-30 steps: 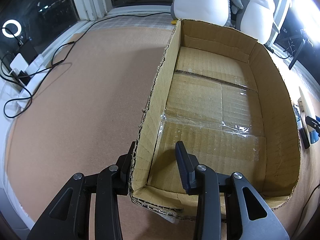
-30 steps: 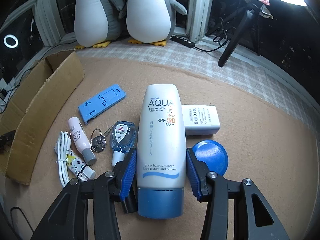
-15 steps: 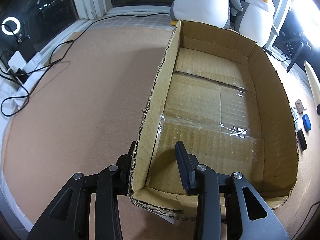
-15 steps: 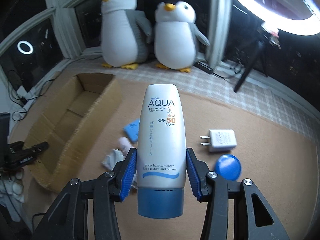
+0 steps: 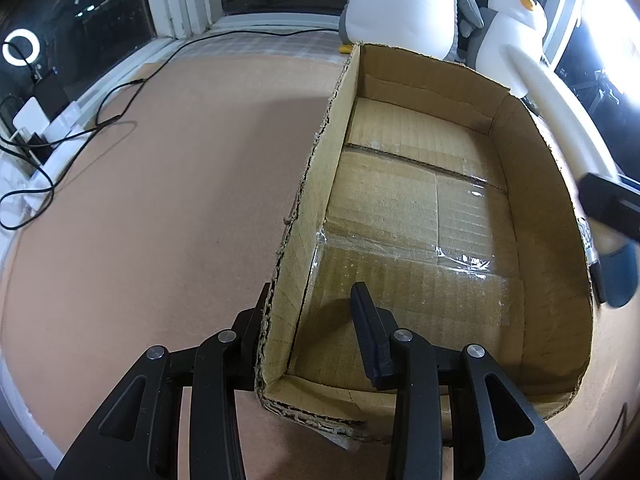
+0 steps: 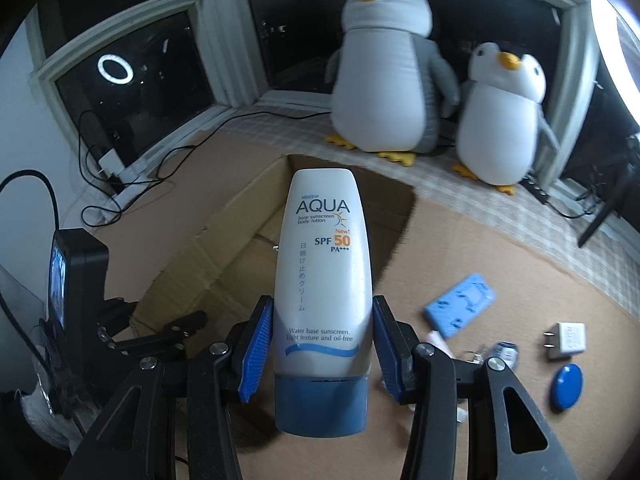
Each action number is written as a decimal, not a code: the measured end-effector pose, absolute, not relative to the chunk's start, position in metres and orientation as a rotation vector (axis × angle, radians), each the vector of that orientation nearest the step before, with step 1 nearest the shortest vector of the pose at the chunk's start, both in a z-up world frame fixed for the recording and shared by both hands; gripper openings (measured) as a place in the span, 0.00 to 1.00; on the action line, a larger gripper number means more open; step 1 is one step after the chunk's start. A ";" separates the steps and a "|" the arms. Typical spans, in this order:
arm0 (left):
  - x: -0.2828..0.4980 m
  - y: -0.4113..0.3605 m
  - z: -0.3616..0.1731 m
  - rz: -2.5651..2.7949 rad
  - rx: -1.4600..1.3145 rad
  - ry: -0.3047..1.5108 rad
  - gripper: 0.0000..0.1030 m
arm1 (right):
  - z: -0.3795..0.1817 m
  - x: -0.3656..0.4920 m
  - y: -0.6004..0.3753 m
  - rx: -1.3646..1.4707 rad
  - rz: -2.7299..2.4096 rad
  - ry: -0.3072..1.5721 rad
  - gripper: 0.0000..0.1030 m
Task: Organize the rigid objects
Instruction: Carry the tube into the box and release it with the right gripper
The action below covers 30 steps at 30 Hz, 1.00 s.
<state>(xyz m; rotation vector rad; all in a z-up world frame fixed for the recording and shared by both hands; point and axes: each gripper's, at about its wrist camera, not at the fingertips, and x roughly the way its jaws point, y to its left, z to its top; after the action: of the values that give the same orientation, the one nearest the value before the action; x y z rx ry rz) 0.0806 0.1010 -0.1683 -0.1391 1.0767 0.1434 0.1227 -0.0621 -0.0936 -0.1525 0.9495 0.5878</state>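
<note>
step in hand: carrying the sunscreen tube (image 6: 323, 280) to the cardboard box (image 5: 400, 208), as I judge it; box has nothing in it yet
tube position: off the bench, upright in the right wrist view, blue cap nearest the camera, tip pointing out over the box's open top
right gripper (image 6: 323, 344): jaws part-way apart, blue pads pressed on both flanks of the tube just above the cap; firm hold, no visible slip
left gripper (image 5: 316, 320): jaws at their narrowest, astride the box's near left wall; one finger outside, one inside. The inner finger looks a little clear of the cardboard, so whether the wall is truly pinched I cannot tell; it braces the corner at any rate
how to do it well: bring the tube fully past the box's right wall before lowering, else the tip may catch the rim and tip the cardboard; set it down lying flat along the floor, towards one end, leaving room for the rest; release only once it rests
left side's part: keep the wall steady until the tube is down
remaining on bench: blue holder (image 6: 460, 306), white charger plug (image 6: 568, 338), blue round lid (image 6: 566, 386), some small items half hidden behind the right finger
</note>
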 end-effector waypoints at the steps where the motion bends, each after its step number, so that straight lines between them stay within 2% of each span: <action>1: 0.081 0.101 -0.168 0.143 -0.140 1.076 0.34 | -0.096 0.123 -0.057 -0.156 0.593 0.953 0.43; 15: 0.079 0.101 -0.168 0.142 -0.139 1.075 0.34 | -0.121 0.124 -0.020 -0.200 0.625 0.995 0.43; 30: 0.081 0.103 -0.167 0.143 -0.136 1.074 0.34 | -0.107 0.120 -0.036 -0.128 0.642 0.984 0.44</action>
<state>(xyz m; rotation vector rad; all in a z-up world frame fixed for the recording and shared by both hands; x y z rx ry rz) 0.0807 0.1030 -0.1674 -0.1364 1.0737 0.1429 0.1200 -0.0362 -0.1068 -0.1280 0.9838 0.6419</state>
